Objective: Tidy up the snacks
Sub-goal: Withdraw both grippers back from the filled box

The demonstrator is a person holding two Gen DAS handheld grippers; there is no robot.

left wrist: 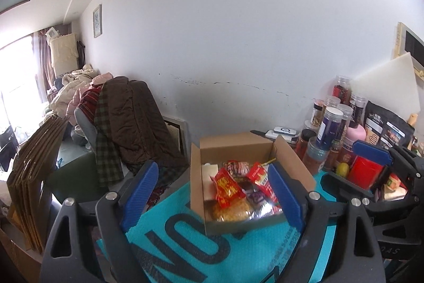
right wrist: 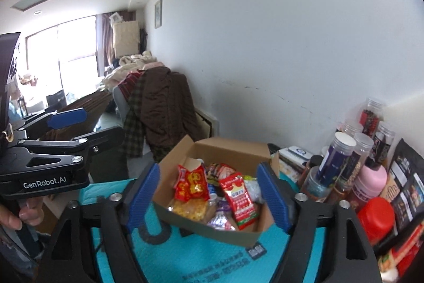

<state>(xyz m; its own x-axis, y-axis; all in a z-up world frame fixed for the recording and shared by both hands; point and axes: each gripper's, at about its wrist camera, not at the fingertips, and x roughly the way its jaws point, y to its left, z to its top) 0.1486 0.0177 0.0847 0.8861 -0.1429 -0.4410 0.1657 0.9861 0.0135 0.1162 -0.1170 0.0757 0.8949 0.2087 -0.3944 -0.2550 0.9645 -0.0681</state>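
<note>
An open cardboard box [left wrist: 238, 147] [right wrist: 228, 150] stands on a teal mat [left wrist: 172, 243] [right wrist: 212, 256] with dark lettering. Inside lie several snack packets: a red packet [left wrist: 228, 187] [right wrist: 193, 183], a red-and-white packet [right wrist: 239, 199], a yellow bag of crisps [left wrist: 233, 211] [right wrist: 188, 208] and a silver-purple one [right wrist: 222, 219]. My left gripper [left wrist: 213, 169] is open and empty, short of the box. It also shows at the left edge of the right wrist view, as the left gripper [right wrist: 87, 126], held by a hand [right wrist: 16, 214]. My right gripper [right wrist: 209, 169] is open too, nothing between its blue pads.
Right of the box crowd several clear jars [left wrist: 328, 129] [right wrist: 336, 161], a pink bottle [right wrist: 371, 179], a red-lidded jar [right wrist: 376, 216] and a black pouch [left wrist: 384, 129]. A chair piled with clothes [left wrist: 127, 118] stands to the left, near brown paper bags [left wrist: 34, 171]. A white wall lies behind.
</note>
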